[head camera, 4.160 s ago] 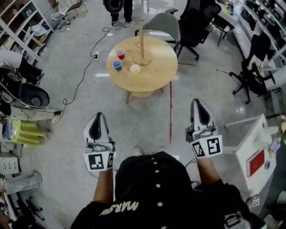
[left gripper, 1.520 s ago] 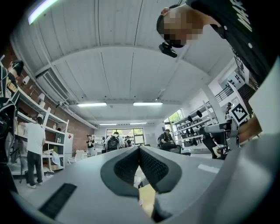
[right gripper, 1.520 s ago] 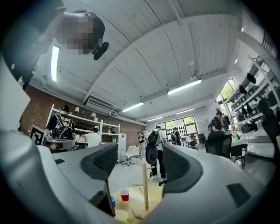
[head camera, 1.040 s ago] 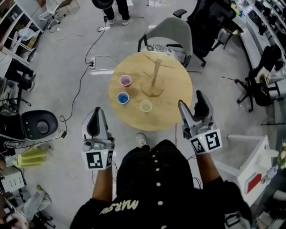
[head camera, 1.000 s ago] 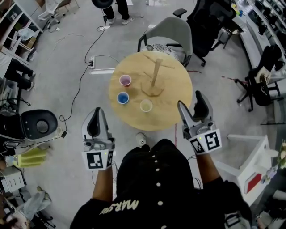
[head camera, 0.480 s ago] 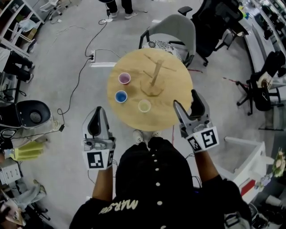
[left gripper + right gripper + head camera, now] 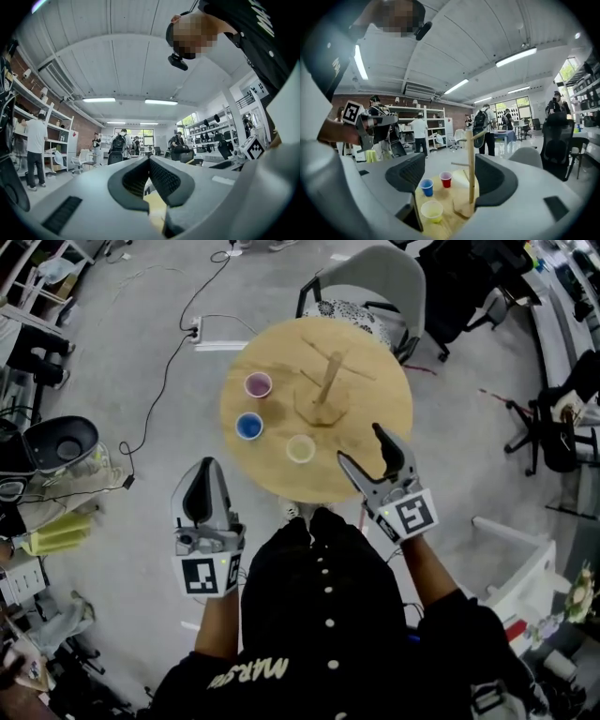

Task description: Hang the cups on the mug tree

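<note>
Red plastic cup [image 7: 258, 384], blue plastic cup [image 7: 248, 426] and yellow plastic cup [image 7: 300, 448] stand empty on round wooden table [image 7: 377, 388]; right gripper [image 7: 361, 446] jaws spread, left gripper [image 7: 205, 470] jaws pressed together.

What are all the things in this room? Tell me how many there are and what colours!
table: one, round, light wood, middle of the grey floor.
mug tree: one, wooden, on the table, no cups hanging on it.
red cup: one, on the table, left of the mug tree.
blue cup: one, on the table, just nearer than the red cup.
yellow cup: one, on the table, nearest the person.
chair: one, grey, behind the table.
office chairs: at least two, black, on the right.
power strip: one, white, on the floor.
left gripper: one, grey, shut, beside the table.
right gripper: one, grey, open, empty, over the table's near edge.
</note>
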Tool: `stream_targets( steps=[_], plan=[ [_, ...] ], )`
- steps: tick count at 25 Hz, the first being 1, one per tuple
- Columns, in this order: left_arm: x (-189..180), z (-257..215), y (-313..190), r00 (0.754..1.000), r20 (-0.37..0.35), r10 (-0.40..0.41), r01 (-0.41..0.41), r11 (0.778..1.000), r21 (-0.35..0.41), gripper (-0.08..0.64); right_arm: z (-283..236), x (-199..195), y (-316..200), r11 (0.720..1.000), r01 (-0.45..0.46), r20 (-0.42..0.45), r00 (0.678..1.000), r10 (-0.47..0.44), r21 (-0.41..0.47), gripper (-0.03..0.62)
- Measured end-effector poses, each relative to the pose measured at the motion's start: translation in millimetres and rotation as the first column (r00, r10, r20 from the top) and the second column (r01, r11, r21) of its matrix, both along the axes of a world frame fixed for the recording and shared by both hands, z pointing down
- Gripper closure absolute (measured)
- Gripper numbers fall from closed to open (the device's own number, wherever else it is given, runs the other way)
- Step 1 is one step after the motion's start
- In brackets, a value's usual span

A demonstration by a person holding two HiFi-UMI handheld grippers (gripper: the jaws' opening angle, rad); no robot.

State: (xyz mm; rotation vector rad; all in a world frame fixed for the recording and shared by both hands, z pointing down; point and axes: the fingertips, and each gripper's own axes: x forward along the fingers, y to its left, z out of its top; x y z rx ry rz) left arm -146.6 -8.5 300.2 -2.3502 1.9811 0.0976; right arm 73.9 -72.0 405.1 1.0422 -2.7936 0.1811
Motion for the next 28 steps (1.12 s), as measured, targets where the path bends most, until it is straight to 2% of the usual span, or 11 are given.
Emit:
stream_targets(
  steps=[4,10,14,21,28],
  plan=[
    [0.7,19.6,-3.6,1.0,0.005,-0.011,0.011,0.999,-0.04,0.566,67.6,-27.4,5.8,0.991,0.094,-0.099,0.99,-0.103,-0.093,0.265],
    [0.7,50.6,-2.3,0.999,0.027,-0.033,0.035,0.996,-0.086,0.566,147.8,-59.6,18.0,0.962,0.201,-0.131,0.965,-0.226,-0.184,0.264],
    [-6.5,75.5,-7.0,0.998,0.013,-0.063,0.064,0.989,-0.136,0.566,198.3,-77.2,21.9,0.939,0.259,-0.169,0.939,-0.299,-0.226,0.252],
    [-24.7,113.2,-16.4,0.996,-0.01,-0.092,0.088,0.977,-0.195,0.566,249.7,-106.5,7.6,0.92,0.343,-0.282,0.878,-0.386,-0.189,0.234],
    [-30.2,139.1,-20.1,0.994,-0.027,-0.107,0.098,0.968,-0.232,0.566,284.4,-116.7,6.0,0.901,0.384,-0.318,0.844,-0.432,-0.204,0.216]
  ],
)
